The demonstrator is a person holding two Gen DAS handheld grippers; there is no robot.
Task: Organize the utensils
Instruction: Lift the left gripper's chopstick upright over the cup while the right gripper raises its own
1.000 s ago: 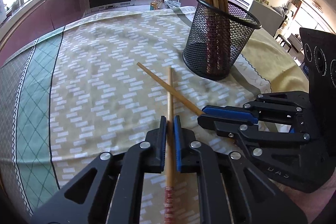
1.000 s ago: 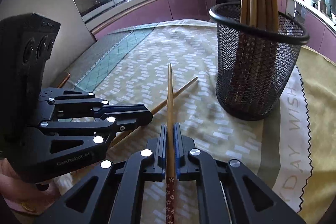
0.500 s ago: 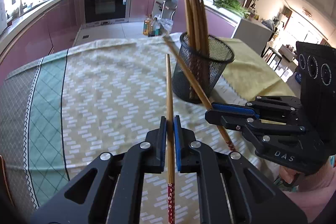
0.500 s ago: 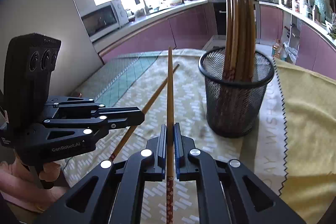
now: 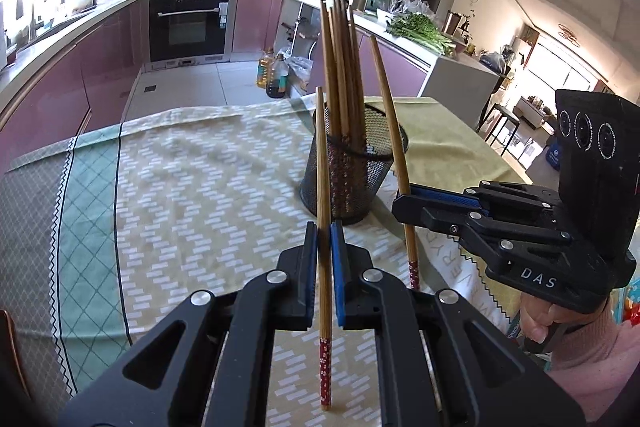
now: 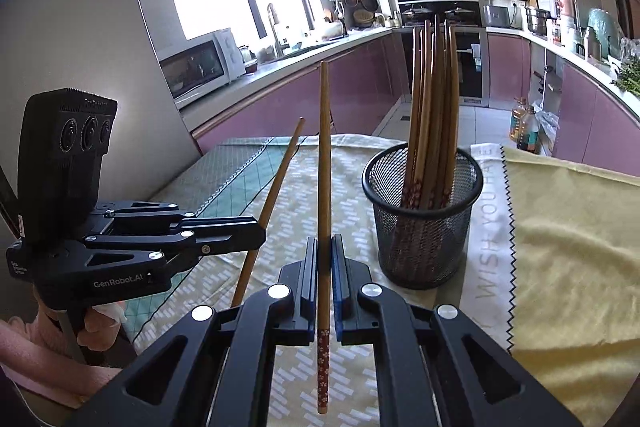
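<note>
I see the table (image 5: 180,167) under its patterned cloth filling the lower half of both views, kitchen counters behind. The black mesh cup (image 6: 424,223) stands right of centre in the right wrist view and just above centre in the left one, already crowded with upright chopsticks (image 6: 434,99).

My left gripper (image 5: 325,239) is clamped on one chopstick (image 5: 322,163), which runs straight up the middle of its frame, patterned end toward the camera. My right gripper (image 6: 325,251) is clamped the same way on a second chopstick (image 6: 324,163), plain tip high in the frame. Each tool shows in the other's view: the right one at mid-right (image 5: 404,205), the left one at mid-left (image 6: 260,233), both angled downward, with a hand in a pink sleeve (image 5: 580,339) beneath.

My worry is the entry. Both sticks lead with their plain tips while the ones in the cup stand patterned end down, so each likely needs turning over. In the left view the two sticks look close together near the cup's rim, so they could knock each other or the bundle, and a long stick pinched near one end can pivot or slip out.
</note>
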